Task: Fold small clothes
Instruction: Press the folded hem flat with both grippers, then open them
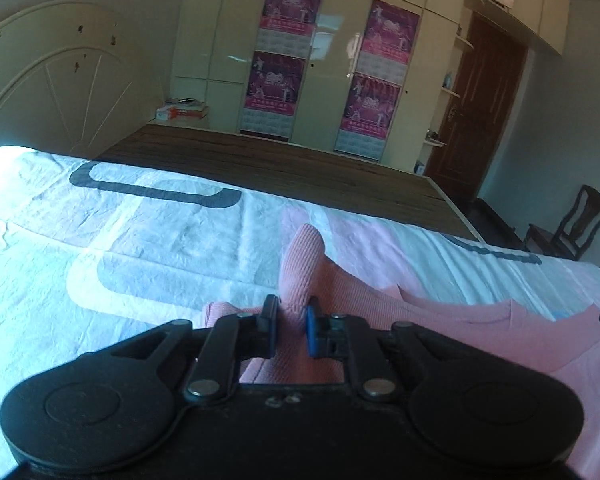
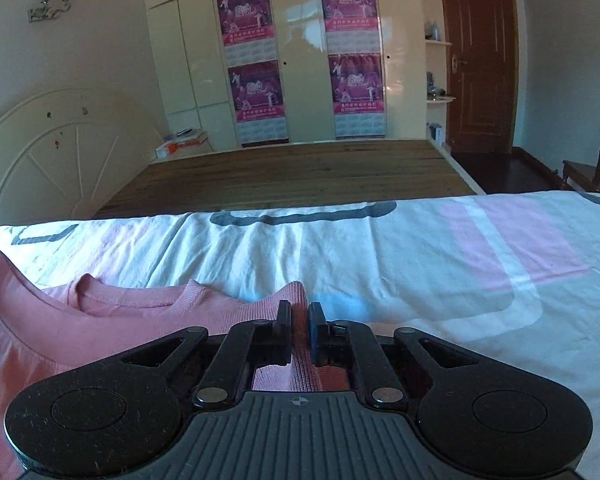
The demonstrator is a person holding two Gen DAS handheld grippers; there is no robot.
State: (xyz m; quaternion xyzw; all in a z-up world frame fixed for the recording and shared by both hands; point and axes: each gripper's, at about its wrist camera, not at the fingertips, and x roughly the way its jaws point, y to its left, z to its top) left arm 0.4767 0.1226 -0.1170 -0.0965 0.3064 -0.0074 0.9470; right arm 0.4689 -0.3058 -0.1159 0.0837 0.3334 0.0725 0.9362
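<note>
Black fingers (image 1: 277,322) pinching ribbed pink knit top (image 1: 440,312), crinkled sheet (image 1: 140,248).

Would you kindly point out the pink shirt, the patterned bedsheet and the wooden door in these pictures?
pink shirt (image 2: 112,320): right wrist view, on the chest fabric just below the neckline.
patterned bedsheet (image 2: 420,264): right wrist view, on a bare white stretch right of the shirt.
wooden door (image 2: 480,60): right wrist view, on the middle panel.

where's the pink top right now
The pink top lies on the patterned bed sheet, near its front edge in both wrist views, with the left hand-held gripper and right hand-held gripper each pinching a shoulder.
</note>
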